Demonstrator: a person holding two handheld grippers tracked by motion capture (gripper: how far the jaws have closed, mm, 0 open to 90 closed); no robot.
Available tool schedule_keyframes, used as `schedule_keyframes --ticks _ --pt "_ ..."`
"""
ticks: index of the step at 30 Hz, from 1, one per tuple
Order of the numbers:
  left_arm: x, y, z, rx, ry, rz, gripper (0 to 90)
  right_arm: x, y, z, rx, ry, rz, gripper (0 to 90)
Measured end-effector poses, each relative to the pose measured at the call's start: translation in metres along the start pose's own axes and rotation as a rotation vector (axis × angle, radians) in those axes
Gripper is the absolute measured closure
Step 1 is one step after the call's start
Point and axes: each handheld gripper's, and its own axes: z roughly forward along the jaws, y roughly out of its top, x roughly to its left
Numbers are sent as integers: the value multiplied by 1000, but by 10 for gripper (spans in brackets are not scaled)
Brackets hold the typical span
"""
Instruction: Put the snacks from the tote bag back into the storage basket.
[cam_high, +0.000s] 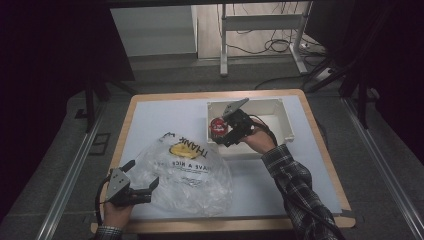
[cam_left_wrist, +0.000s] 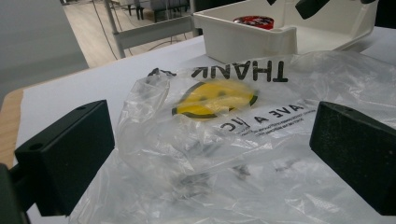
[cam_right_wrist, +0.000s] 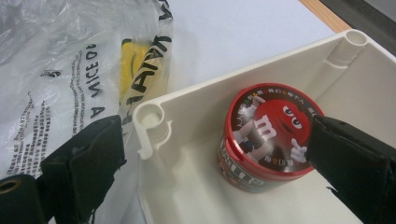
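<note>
A clear plastic bag (cam_high: 190, 175) printed with a yellow smiley and "THANK" lies crumpled at the table's front left. My left gripper (cam_high: 143, 174) is open at the bag's left edge. In the left gripper view its jaws (cam_left_wrist: 210, 154) stand wide on either side of a raised fold of the bag (cam_left_wrist: 224, 140) without pressing it. A red candy tub (cam_high: 217, 126) stands upright in the near left corner of a white box (cam_high: 285, 120). My right gripper (cam_right_wrist: 215, 158) is open. One of its jaws is beside the tub (cam_right_wrist: 266, 130), the other outside the box wall (cam_right_wrist: 196, 93), over the bag (cam_right_wrist: 56, 70).
A white mat (cam_high: 160, 115) covers the wooden table (cam_high: 320, 150). In the left gripper view the box (cam_left_wrist: 243, 39) with the tub (cam_left_wrist: 253, 20) sits just beyond the bag. A desk frame (cam_high: 260, 22) and floor cables (cam_high: 280, 47) lie beyond the table.
</note>
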Motion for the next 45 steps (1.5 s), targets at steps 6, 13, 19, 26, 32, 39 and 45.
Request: schedule_keyframes --ticks 6,13,19,26,32,39,45 --pt "0 0 0 0 1 0 0 4 -5 -4 -20 -4 7 47" --pt "0 0 0 3 1 2 0 8 -11 -7 -39 3 13 48" --pt "-1 0 1 3 2 2 0 12 -17 -8 -38 3 18 48" --pt "-1 0 0 3 1 3 0 15 -20 -12 -47 0 23 48" --pt "0 0 0 2 2 2 0 18 -24 -15 -48 -6 23 48" --pt "0 0 0 2 2 3 0 21 -30 -22 -62 -16 28 48" --pt "0 0 0 1 3 1 0 23 -34 -26 -74 -22 37 48"
